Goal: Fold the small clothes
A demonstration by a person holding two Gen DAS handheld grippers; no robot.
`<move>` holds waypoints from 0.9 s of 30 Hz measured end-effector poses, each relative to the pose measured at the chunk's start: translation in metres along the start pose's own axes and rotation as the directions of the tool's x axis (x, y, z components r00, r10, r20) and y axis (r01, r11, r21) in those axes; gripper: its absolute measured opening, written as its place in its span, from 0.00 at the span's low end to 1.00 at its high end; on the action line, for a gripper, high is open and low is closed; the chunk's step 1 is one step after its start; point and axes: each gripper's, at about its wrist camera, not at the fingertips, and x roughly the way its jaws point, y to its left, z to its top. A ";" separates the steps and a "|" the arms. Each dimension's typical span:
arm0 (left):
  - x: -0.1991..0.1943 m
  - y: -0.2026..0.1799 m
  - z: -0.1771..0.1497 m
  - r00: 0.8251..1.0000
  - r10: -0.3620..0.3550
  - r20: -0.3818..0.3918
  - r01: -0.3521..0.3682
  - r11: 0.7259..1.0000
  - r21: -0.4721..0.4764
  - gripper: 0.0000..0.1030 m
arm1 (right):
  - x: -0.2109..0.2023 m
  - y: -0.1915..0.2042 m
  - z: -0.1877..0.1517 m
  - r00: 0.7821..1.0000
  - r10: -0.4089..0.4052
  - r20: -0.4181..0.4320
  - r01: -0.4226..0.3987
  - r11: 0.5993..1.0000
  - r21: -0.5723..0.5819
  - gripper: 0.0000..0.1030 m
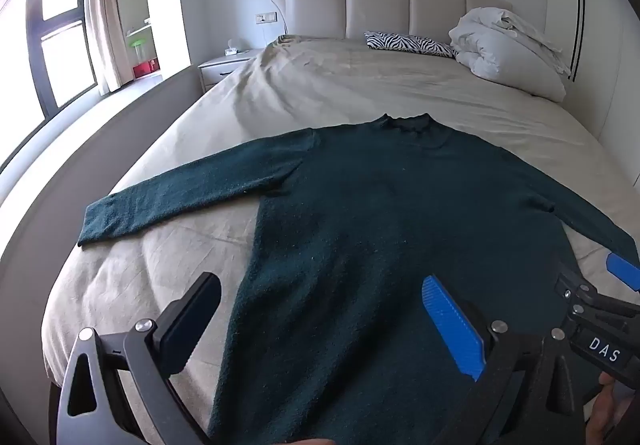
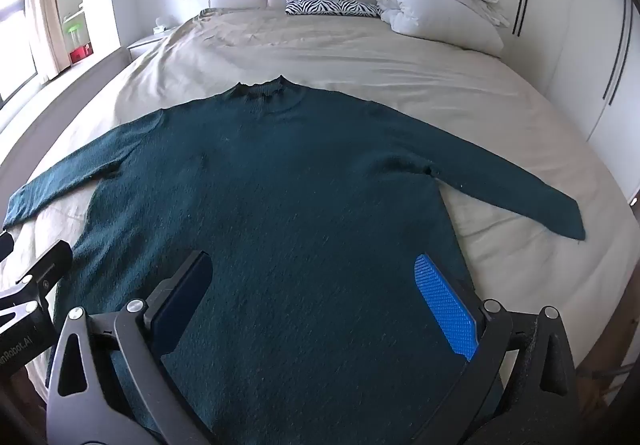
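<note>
- The bed (image 2: 360, 57), covered in a beige sheet, carries everything; take the dark teal sweater as the landmark for the rest.
- The sweater (image 2: 280, 205) lies flat and face up on the near half of the bed, collar toward the headboard, hem toward the viewer, both sleeves spread out to the sides.
- Well beyond the collar, by the headboard, sit a bundled white duvet (image 2: 436, 1) and a zebra-print pillow (image 2: 332, 6); neither is near the sweater.
- The left hand-held gripper (image 1: 320, 321) hangs above the sweater's lower left body with its jaws spread wide and nothing between them.
- The right hand-held gripper (image 2: 316, 297) hangs above the lower right body, jaws equally wide and empty.
- Judgement: the garment looks laid out and smoothed, and no fold has been made, so the folding itself is about to start.
- The next move probably calls for pinching a sleeve cuff or side edge and bringing it across the body, keeping the knit flat so it does not bunch.
</note>
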 end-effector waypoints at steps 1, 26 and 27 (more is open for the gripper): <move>0.000 0.001 0.000 1.000 -0.002 0.000 0.002 1.000 -0.001 1.00 | 0.000 0.000 0.000 1.000 0.001 0.001 -0.001 1.000 0.001 1.00; -0.003 0.004 -0.001 1.000 0.020 0.014 -0.020 1.000 0.006 1.00 | 0.000 0.004 -0.002 1.000 0.006 0.004 -0.006 1.000 -0.007 1.00; -0.002 0.004 -0.002 1.000 0.021 0.015 -0.021 1.000 0.007 1.00 | -0.001 0.004 -0.002 1.000 0.006 0.004 -0.006 1.000 -0.008 1.00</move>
